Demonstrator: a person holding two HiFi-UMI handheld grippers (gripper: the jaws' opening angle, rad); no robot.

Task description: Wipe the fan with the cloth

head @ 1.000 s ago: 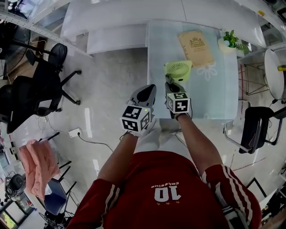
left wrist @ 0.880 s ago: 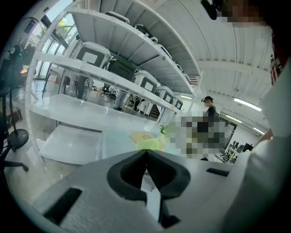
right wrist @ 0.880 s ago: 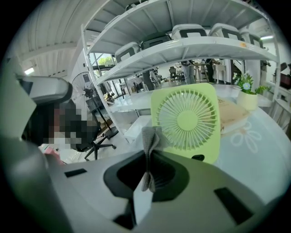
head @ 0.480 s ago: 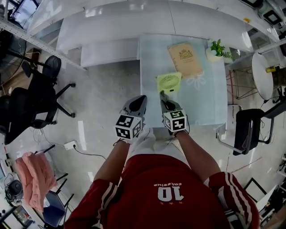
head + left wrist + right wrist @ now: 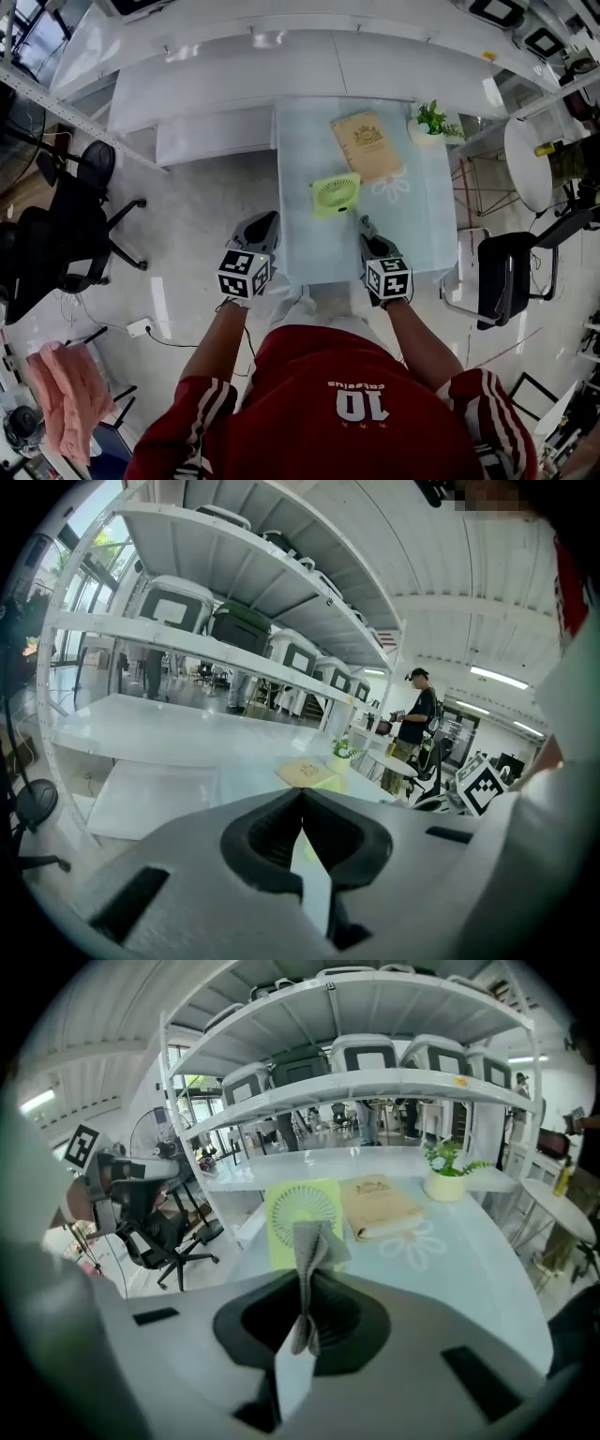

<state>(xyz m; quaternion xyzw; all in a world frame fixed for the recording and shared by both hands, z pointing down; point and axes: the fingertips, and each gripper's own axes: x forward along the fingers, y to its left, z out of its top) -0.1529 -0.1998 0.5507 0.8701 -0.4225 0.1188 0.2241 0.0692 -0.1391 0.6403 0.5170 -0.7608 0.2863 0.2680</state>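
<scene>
Glass table (image 5: 422, 234) fills mid-frame, the fan (image 5: 336, 194) lying at its centre-left. Below it, the right gripper (image 5: 365, 225) pinches the cloth (image 5: 314, 1241). The left gripper (image 5: 264, 219), left of the table, has its jaws together, empty.

Three cameras, one table (image 5: 412, 234)
Head view looks steeply down from well above; both gripper views face forward, low and nearer; all share the fan (image 5: 336, 195) and book (image 5: 367, 145).
</scene>
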